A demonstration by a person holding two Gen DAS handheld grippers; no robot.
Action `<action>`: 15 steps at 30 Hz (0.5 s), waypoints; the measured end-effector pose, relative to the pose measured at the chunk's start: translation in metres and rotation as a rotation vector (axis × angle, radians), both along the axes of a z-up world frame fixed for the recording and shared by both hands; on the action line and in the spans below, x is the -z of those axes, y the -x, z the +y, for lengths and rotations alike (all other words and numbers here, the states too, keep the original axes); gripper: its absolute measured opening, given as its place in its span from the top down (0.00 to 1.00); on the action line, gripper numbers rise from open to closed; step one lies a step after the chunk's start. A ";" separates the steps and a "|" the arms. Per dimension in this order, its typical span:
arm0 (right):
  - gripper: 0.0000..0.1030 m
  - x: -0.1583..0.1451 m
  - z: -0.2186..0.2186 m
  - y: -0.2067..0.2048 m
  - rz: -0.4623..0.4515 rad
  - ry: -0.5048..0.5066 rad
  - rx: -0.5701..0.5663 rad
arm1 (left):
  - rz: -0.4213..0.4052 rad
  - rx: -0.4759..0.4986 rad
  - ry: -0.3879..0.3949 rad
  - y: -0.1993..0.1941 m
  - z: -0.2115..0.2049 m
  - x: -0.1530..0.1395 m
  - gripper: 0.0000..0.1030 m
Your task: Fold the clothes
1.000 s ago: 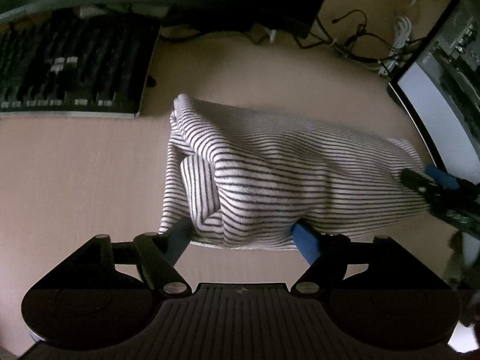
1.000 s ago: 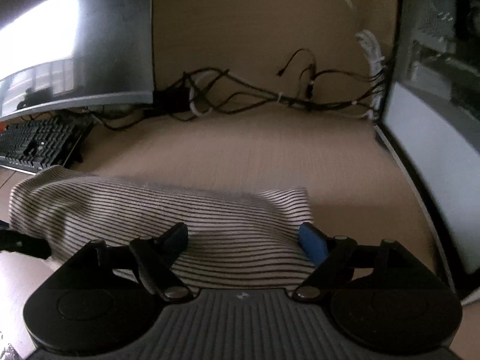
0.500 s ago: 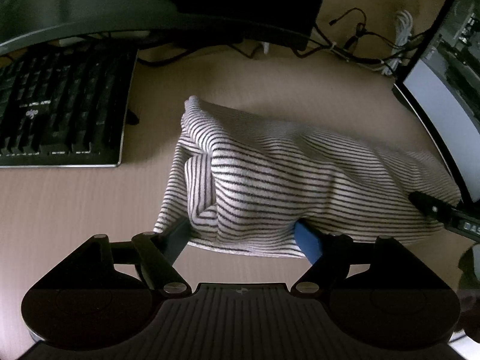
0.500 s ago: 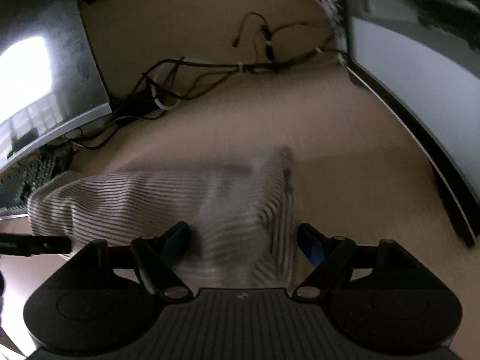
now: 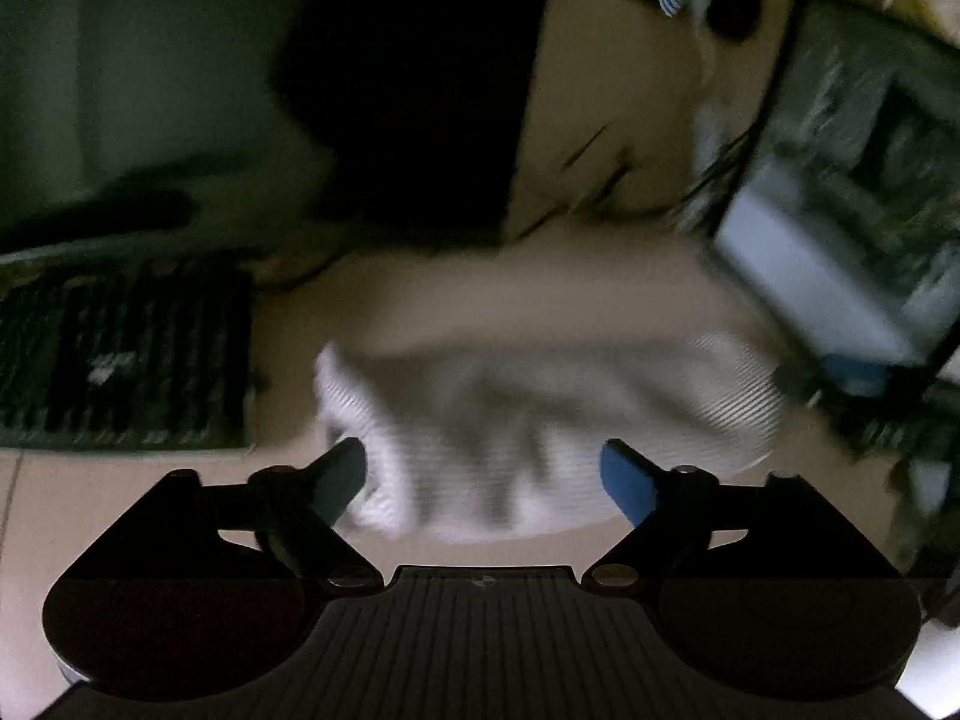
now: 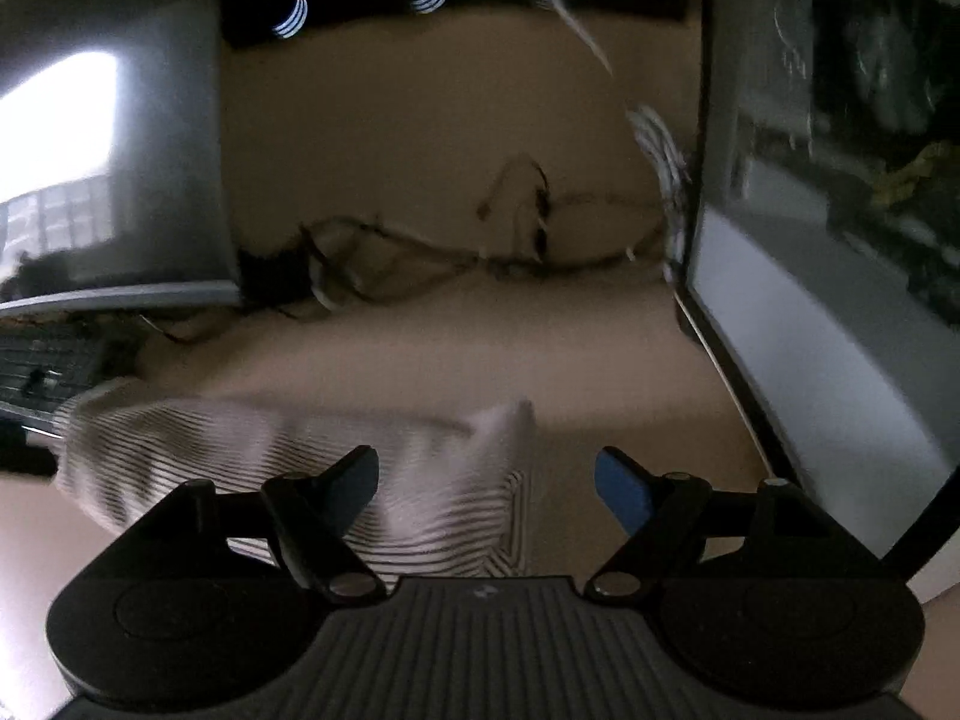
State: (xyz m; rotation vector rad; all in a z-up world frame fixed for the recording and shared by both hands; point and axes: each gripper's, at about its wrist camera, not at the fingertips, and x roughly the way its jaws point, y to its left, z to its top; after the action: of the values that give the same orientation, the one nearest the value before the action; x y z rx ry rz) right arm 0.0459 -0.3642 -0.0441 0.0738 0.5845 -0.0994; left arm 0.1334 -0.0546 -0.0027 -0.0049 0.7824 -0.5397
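Bare desk (image 6: 456, 354) runs open through the middle of the right wrist frame, a clear lane beyond the striped garment (image 6: 252, 456) at lower left. At far right a monitor (image 6: 810, 312) walls it off; at upper left another screen (image 6: 120, 180) closes that side. A tangle of cables (image 6: 420, 252) crowds the centre, along the back. In the blurred left wrist frame, the keyboard (image 5: 120, 360) blocks the left, with bare desk in the bottom-left corner below it.
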 end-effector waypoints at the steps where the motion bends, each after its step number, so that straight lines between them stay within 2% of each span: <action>1: 0.22 -0.006 0.002 0.004 -0.014 -0.001 -0.027 | 0.002 0.008 0.005 -0.004 -0.003 0.002 0.09; 4: 0.21 -0.010 0.013 0.000 -0.032 -0.001 -0.101 | 0.041 -0.014 -0.065 -0.026 -0.017 0.029 0.09; 7: 0.18 0.012 0.006 -0.024 0.045 -0.102 -0.099 | 0.131 -0.053 -0.131 -0.045 -0.020 0.067 0.10; 11: 0.17 0.023 0.008 -0.033 0.097 -0.066 -0.037 | 0.225 -0.080 -0.044 -0.056 -0.006 0.086 0.07; 14: 0.16 0.031 0.009 -0.041 0.135 -0.039 0.009 | 0.213 -0.069 -0.053 -0.054 -0.007 0.086 0.06; 15: 0.13 0.034 0.009 -0.043 0.148 -0.030 0.024 | 0.206 -0.065 -0.053 -0.054 -0.008 0.087 0.06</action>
State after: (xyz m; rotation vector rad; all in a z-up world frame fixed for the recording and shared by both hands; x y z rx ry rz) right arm 0.0889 -0.3551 -0.0781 0.1037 0.7332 -0.1201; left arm 0.1870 -0.0623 -0.0894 -0.0373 0.9942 -0.4610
